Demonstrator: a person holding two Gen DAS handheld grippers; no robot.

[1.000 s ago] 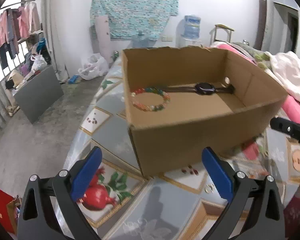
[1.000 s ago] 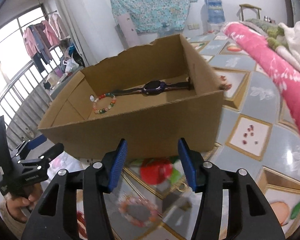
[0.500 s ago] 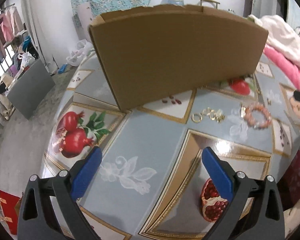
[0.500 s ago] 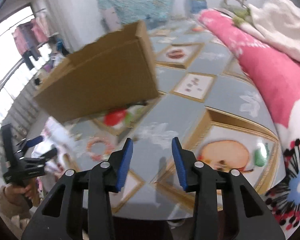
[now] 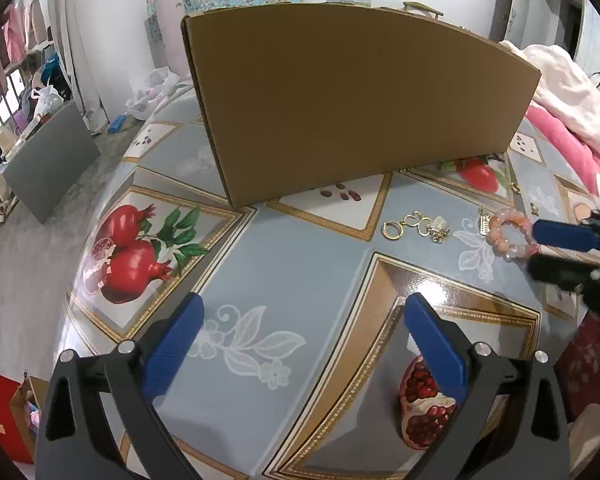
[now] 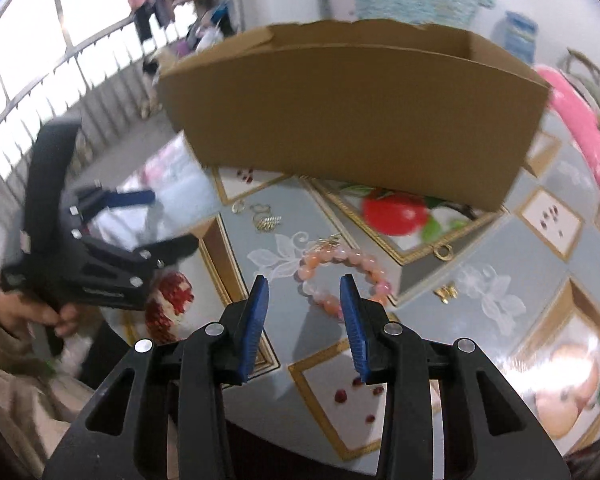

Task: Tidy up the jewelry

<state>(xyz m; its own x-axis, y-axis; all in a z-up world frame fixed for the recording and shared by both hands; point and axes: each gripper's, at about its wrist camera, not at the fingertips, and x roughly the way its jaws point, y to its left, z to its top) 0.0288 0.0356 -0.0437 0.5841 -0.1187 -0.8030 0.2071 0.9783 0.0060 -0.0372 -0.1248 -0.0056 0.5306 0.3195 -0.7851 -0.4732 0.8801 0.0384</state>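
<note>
Right hand-held gripper hovering released, pink bead bracelet just ahead; beads risking rolling, slipping from pads.

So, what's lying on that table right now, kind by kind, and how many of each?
Cardboard box: 1
Pink bead bracelet: 1
Small gold pieces: 6, some tiny and hard to make out
Total: 8

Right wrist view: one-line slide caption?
Open right gripper nears pink bracelet on the table before the box.
</note>
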